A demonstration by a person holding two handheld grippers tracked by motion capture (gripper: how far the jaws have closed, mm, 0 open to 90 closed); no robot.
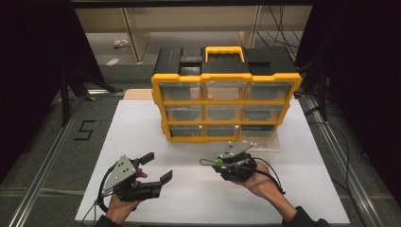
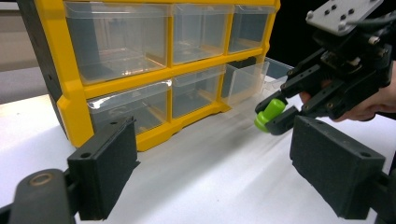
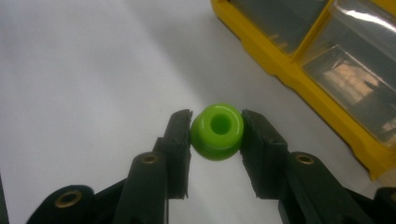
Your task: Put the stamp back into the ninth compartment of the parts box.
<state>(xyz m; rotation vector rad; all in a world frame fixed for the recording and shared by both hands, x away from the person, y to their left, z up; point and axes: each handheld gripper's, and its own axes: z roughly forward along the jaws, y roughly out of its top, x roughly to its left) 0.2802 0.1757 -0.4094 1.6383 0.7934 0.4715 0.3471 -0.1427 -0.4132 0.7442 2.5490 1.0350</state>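
the right gripper (image 3: 217, 128) is clamped on a green spool (image 3: 217, 131) held above the white table (image 1: 142, 127), at about five o'clock from the yellow drawer cabinet (image 1: 226, 106), while the left gripper (image 1: 158, 168) waits with jaws wide apart at seven o'clock.

I am at a recording bench, probably in a lab or workshop. Ahead of my grippers a white board (image 1: 142, 142) lies on grey floor-like matting marked with a taped number five (image 1: 85, 130). Black curtains (image 1: 28, 71) hang on both sides, aluminium rails (image 1: 45, 161) run alongside, and bare wooden shelving (image 1: 189, 23), dimly seen, stands beyond.
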